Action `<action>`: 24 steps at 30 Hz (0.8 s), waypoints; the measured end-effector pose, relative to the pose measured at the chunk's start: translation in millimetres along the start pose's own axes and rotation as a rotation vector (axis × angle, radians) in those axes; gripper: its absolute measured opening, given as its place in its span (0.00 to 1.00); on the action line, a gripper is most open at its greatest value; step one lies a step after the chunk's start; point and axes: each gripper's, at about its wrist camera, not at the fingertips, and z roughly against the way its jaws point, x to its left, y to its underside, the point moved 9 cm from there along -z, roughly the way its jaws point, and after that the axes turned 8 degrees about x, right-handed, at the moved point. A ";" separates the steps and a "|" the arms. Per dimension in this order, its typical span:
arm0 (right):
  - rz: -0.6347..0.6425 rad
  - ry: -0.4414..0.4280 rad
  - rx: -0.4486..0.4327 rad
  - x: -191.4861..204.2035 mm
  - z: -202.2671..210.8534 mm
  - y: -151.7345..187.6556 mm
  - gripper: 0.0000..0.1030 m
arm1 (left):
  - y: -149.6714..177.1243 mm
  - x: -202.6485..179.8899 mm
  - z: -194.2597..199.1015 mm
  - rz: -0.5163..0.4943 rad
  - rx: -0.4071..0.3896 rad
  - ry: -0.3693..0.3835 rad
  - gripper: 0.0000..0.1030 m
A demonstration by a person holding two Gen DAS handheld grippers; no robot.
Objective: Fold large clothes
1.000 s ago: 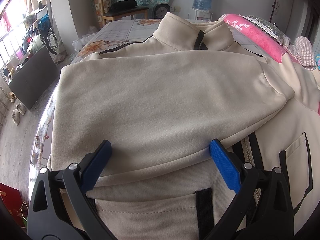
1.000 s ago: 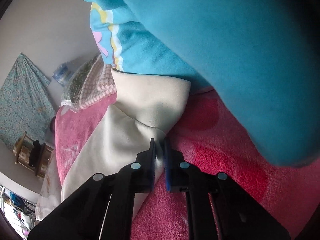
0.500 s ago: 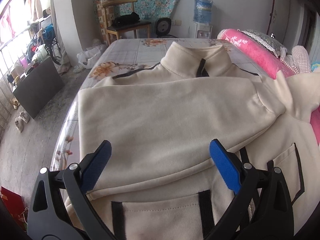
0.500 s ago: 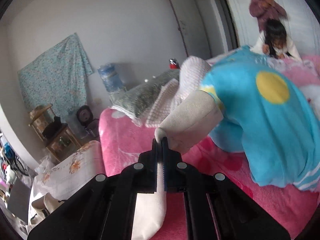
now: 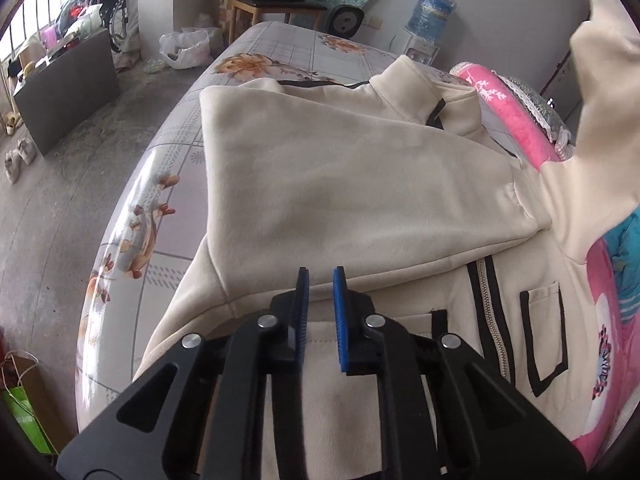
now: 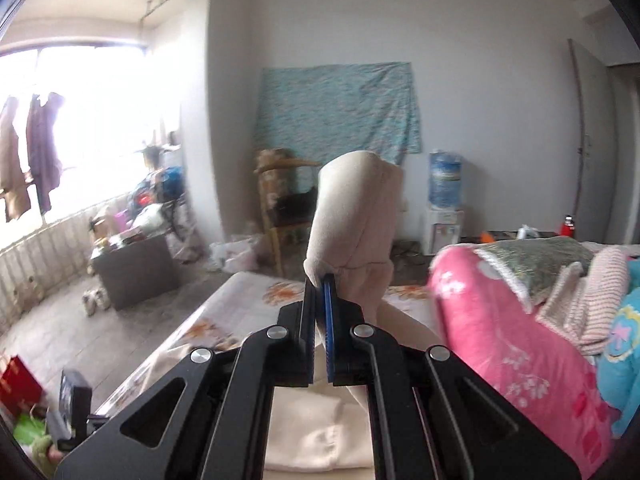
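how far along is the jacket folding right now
Done: one sleeve of the cream zip-up jacket lies folded across its chest. In hand: the right gripper is shut on the other sleeve's cuff, lifted above the bed. The left gripper is closing, nothing between its jaws. Left: lay that sleeve over, then fold the body.

A bed [image 5: 256, 60] with a floral grey sheet fills mid-frame; a cream jacket [image 5: 360, 184] lies spread across it, a pink quilt [image 5: 516, 120] along its right side.

Pink quilt [image 5: 516, 116] crowding jacket's [image 5: 340, 184] right; left bed edge [image 5: 132, 216] open
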 end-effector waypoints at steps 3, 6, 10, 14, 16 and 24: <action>0.087 -0.139 0.149 65.1 -28.6 56.3 0.30 | 1.0 9.4 14.4 0.036 -0.020 0.051 0.10; 0.132 -0.220 0.314 98.6 -51.3 133.2 0.52 | 1.1 14.7 24.1 0.065 -0.026 0.110 0.10; 0.073 -0.210 0.476 87.6 -57.2 213.3 0.52 | -5.4 6.6 24.8 0.059 -0.002 0.192 0.10; -0.082 -0.138 0.483 44.8 -35.9 240.5 0.52 | -20.1 -9.7 13.4 0.060 0.031 0.245 0.11; -0.163 -0.090 0.468 14.4 -22.6 247.5 0.52 | -24.9 -16.8 1.8 0.066 0.061 0.254 0.17; -0.383 0.004 0.417 -62.1 -7.3 268.8 0.52 | -22.1 -28.4 -41.5 0.108 0.140 0.202 0.21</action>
